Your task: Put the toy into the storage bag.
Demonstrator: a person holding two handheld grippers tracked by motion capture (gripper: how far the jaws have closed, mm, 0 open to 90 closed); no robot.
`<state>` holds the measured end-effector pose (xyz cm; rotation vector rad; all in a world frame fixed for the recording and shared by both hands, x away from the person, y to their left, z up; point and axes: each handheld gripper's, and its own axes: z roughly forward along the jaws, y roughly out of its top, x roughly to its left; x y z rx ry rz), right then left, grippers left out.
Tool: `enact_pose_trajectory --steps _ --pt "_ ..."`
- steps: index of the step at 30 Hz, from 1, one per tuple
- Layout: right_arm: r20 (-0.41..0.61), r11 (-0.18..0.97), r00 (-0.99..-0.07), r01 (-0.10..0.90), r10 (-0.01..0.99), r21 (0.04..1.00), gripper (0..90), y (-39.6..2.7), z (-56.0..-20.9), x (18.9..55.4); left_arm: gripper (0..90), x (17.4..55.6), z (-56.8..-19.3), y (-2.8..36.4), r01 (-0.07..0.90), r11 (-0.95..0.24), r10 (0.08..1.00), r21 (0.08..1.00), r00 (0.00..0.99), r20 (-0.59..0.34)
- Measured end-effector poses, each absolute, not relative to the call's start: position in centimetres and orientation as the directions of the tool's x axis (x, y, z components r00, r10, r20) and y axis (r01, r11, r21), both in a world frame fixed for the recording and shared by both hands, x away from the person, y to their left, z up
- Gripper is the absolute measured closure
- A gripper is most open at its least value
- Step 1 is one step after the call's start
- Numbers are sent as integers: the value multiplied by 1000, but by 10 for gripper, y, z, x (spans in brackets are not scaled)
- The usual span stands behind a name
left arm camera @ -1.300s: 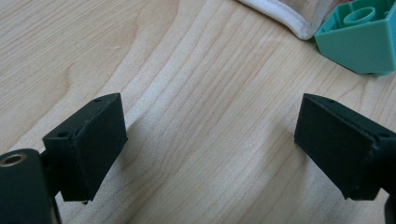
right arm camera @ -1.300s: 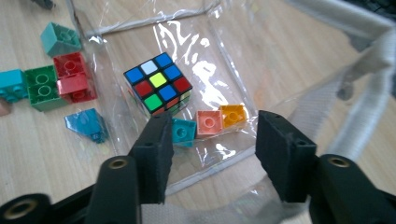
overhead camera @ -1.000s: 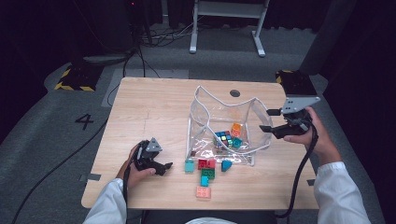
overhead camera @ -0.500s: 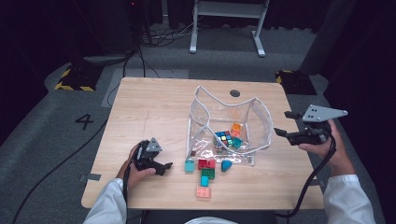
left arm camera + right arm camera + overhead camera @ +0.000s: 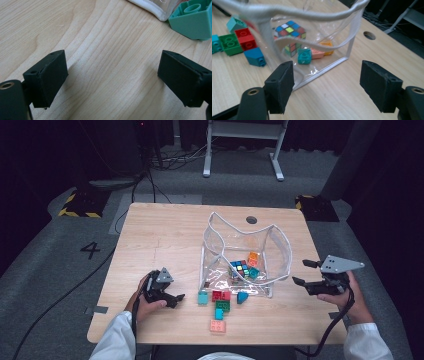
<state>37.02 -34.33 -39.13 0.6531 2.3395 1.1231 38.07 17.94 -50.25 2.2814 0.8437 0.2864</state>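
Note:
A clear plastic bag (image 5: 272,245) stands open in the middle of the table, holding a Rubik's cube (image 5: 240,268) and a few bricks. Several loose bricks, among them a red brick (image 5: 218,295) and a pink brick (image 5: 217,325), lie in front of it. My right gripper (image 5: 303,272) hovers low, just right of the bag. It is open, its jaws have just been opening, and nothing is between them (image 5: 327,82). My left gripper (image 5: 176,300) rests open on the wood left of the bricks, with bare table between its pads (image 5: 112,80) and a teal brick (image 5: 193,21) ahead.
The table's front edge (image 5: 225,342) lies close behind the pink brick. A cable hole (image 5: 251,220) sits behind the bag. Bare wood stretches over the table's left half (image 5: 160,235). A white metal frame (image 5: 245,140) stands on the floor beyond.
My right gripper has left the bag's right rim and moved right and down towards the table. The bag's rim has settled. The left gripper has not moved.

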Motion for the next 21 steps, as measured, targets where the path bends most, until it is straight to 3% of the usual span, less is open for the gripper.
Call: enact_pose_trajectory --steps 21 --pt "-31 538 -827 336 561 773 303 -335 -479 338 93 381 -503 179 494 -559 643 666 765 -28"
